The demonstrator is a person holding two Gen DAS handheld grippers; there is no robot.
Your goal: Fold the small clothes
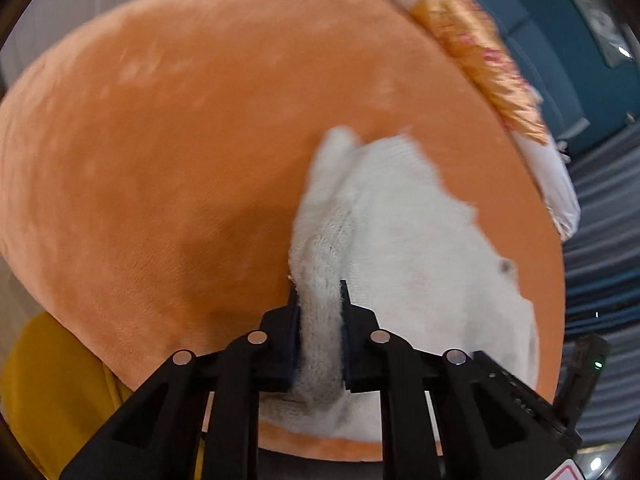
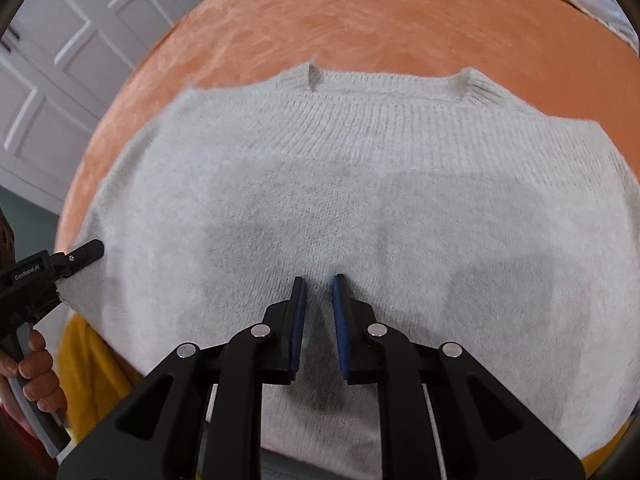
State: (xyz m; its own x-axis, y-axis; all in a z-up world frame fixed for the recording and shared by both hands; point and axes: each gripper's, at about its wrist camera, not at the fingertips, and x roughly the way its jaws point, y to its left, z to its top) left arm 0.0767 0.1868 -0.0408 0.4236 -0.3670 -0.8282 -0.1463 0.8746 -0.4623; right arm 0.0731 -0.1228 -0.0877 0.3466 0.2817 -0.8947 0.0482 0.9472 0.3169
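- Two black tongs work one fluffy white knitted sweater (image 2: 360, 200), spread flat on a plush orange blanket (image 2: 360, 20).
- Left gripper (image 1: 319, 292) – clamped on a bunched sweater edge.
- Right gripper (image 2: 319, 280) – nearly closed, tips on the knit; any pinch is unclear.

Motion blurs the sweater's (image 1: 400, 240) far edge; the patterned pillow (image 1: 480, 60) is cropped.

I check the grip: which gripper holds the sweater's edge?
The left gripper: sweater edge sits bunched between its pads. The right gripper is closed over the sweater's middle.
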